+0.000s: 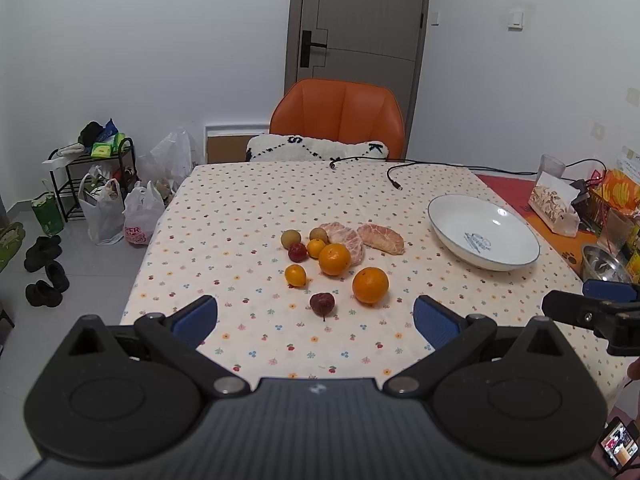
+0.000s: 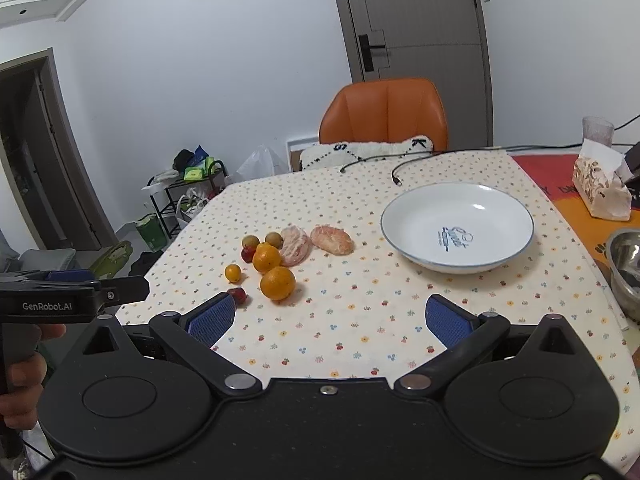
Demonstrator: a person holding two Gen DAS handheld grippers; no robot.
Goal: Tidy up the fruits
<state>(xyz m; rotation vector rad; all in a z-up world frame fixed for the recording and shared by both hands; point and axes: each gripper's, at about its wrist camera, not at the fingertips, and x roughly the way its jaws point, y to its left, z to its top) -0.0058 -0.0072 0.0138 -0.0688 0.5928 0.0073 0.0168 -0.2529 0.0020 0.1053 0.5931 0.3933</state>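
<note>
A cluster of fruit lies mid-table: two oranges (image 1: 370,285) (image 1: 334,259), two peeled pomelo pieces (image 1: 381,238), small kumquats (image 1: 295,275), two brownish round fruits (image 1: 290,238) and two dark red fruits (image 1: 322,303). An empty white bowl (image 1: 483,232) with a blue rim sits to their right. My left gripper (image 1: 315,318) hangs open just short of the nearest red fruit, holding nothing. In the right wrist view my right gripper (image 2: 330,316) is open over bare cloth, with the near orange (image 2: 277,283) ahead-left and the bowl (image 2: 457,226) ahead-right.
An orange chair (image 1: 338,114) with a cushion stands behind the floral tablecloth (image 1: 248,208). Black cables (image 1: 394,178) lie at the far edge. A tissue pack (image 1: 554,206), metal bowl (image 2: 624,268) and clutter fill the right side. Bags, shoes and a rack stand on the floor at left.
</note>
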